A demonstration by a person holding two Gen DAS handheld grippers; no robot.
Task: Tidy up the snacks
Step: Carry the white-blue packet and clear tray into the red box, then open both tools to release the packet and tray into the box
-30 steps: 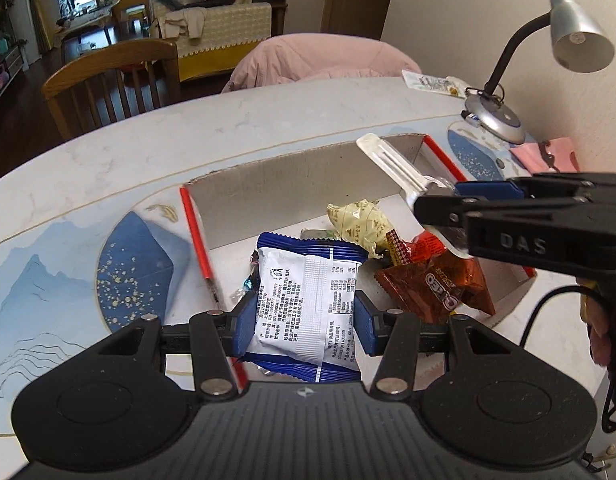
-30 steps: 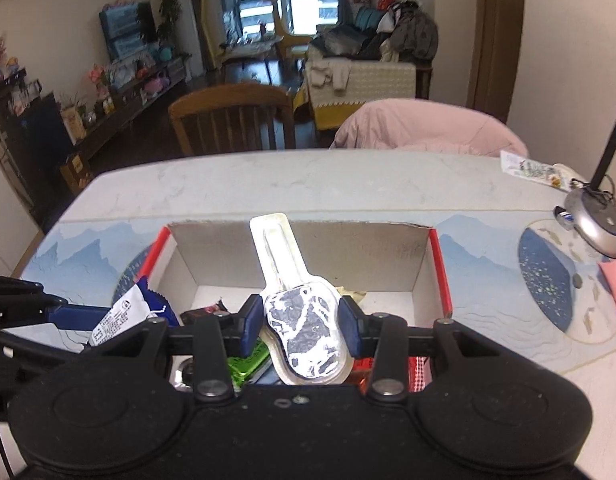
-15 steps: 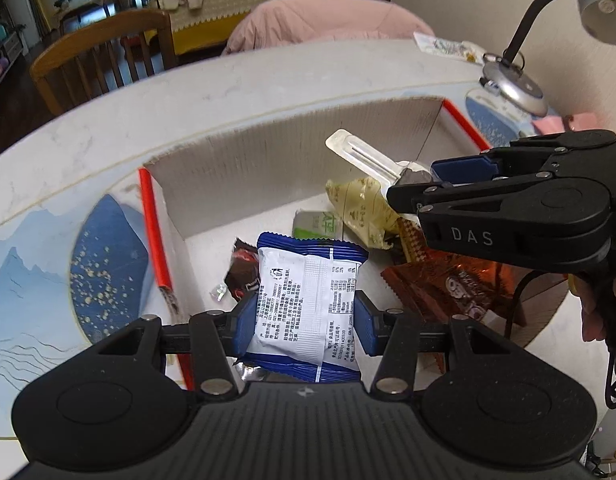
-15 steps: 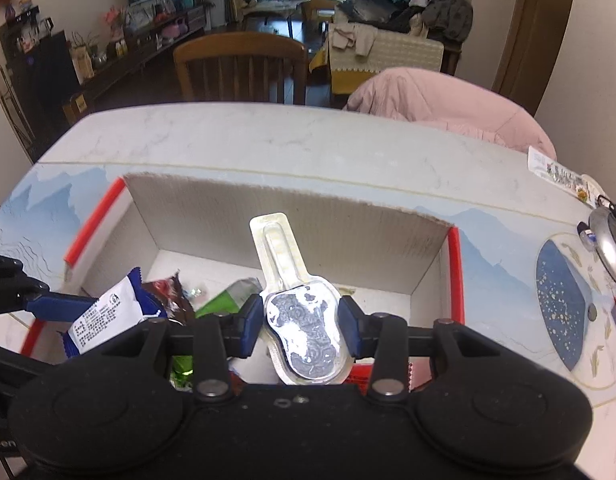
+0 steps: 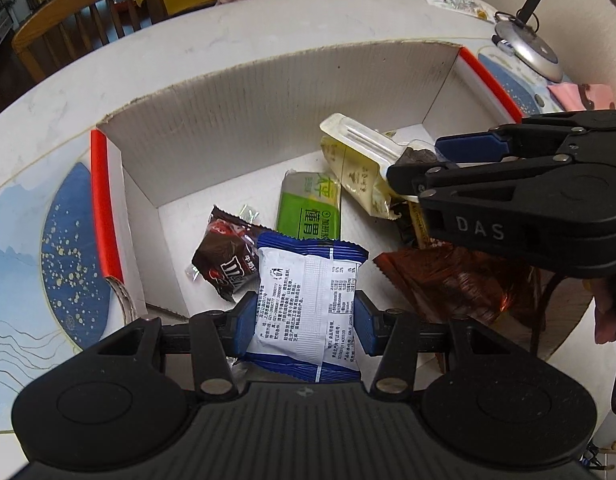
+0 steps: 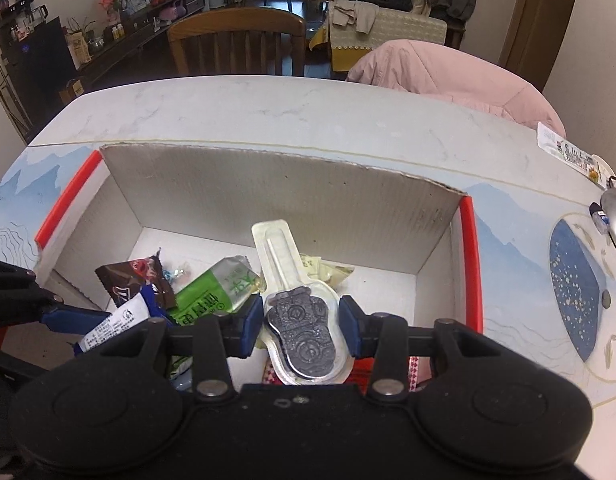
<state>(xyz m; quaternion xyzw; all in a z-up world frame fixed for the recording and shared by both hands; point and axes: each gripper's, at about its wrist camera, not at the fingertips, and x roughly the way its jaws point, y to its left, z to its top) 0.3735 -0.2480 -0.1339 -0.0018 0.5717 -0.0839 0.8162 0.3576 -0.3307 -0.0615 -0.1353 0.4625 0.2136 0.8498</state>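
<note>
While both grippers hang over the cardboard box (image 5: 268, 92), left gripper (image 5: 304, 320) clamped on the blue packet (image 5: 308, 296), right gripper (image 6: 302, 330) on the lollipop (image 6: 302, 332), lower each, probably clear of the snacks inside, before letting go.

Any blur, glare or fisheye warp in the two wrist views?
Left wrist: sharp, print on the blue-and-white packet readable, table edge bowed, glare on the red wrapper. Right wrist: sharp, dark vignette corners, box's far wall curved, dim room behind.
</note>
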